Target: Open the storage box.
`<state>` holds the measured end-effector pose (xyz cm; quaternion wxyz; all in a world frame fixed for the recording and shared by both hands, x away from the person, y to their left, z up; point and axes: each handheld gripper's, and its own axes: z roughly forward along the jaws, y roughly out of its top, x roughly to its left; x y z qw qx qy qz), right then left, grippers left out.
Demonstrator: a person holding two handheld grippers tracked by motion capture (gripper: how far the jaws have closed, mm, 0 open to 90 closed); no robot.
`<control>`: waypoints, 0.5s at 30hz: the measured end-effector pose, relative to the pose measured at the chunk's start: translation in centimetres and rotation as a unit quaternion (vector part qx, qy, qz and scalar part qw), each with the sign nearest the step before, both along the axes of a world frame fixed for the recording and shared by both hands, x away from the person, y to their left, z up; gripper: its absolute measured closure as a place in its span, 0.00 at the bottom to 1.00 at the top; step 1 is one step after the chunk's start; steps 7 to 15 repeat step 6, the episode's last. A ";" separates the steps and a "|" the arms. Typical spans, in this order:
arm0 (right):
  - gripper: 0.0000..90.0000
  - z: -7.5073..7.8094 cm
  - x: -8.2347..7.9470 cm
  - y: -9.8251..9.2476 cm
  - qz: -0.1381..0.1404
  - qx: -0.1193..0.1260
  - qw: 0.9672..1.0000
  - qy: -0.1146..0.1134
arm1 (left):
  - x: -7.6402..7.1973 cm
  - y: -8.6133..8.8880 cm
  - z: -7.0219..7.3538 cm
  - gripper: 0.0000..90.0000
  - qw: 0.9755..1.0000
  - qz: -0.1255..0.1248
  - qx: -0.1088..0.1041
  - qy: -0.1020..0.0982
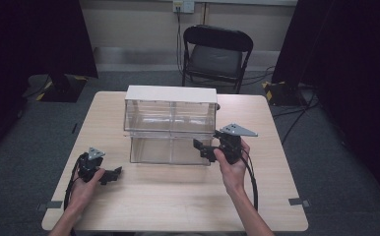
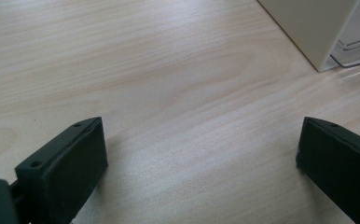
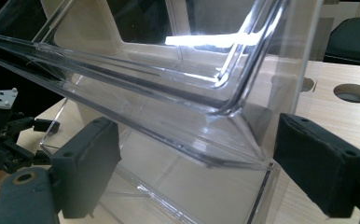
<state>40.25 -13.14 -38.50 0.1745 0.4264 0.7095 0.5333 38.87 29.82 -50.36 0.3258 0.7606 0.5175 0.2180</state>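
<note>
Obs., high view: a clear drawer cabinet (image 1: 171, 123) with a white top is standing at the middle of the tabletop (image 1: 178, 201), slightly toward 12 o'clock. It is showing two tiers of see-through drawers. A black folding chair (image 1: 215, 54) is sitting on the floor beyond the tabletop's far edge, at 12 o'clock.

Right side: the right hand (image 1: 232, 169) is holding the right tongs (image 1: 203, 147) at the cabinet's near right corner, level with the lower drawer (image 1: 168, 150), roughly at 4 o'clock from the cabinet's centre. The tongs are pointing toward 9 o'clock, across the drawer front. In the right gripper view the right tongs (image 3: 197, 154) are standing apart, and a corner of a clear drawer (image 3: 169, 93) is lying between the two black jaws. The right-hand jaw is sitting just beside the clear wall; contact cannot be told from the glare. Nothing is visibly being clamped.

Left side: the left hand (image 1: 84, 189) is resting on the tabletop at 8 o'clock, well apart from the cabinet, with the left tongs (image 1: 111, 174) pointing toward 3 o'clock. In the left gripper view the left tongs (image 2: 201, 158) are standing wide apart over bare wood, holding nothing. The cabinet's white side panel (image 2: 313, 28) is showing at 1 o'clock in that view.

The right gripper view is also catching a round hole (image 3: 354, 92) in the tabletop at 2 o'clock.
</note>
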 end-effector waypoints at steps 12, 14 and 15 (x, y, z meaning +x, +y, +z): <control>0.16 0.0 0.0 0.0 0.000 -0.002 1.000 -0.001 | 0.0 0.0 0.0 0.01 1.000 0.000 0.000 0.000; 0.16 0.0 0.0 0.0 0.000 -0.002 1.000 -0.001 | 0.0 0.0 0.0 0.01 1.000 0.000 0.000 0.000; 0.16 0.0 0.0 0.0 0.000 -0.002 1.000 -0.001 | 0.0 0.0 0.0 0.01 1.000 0.000 0.000 0.000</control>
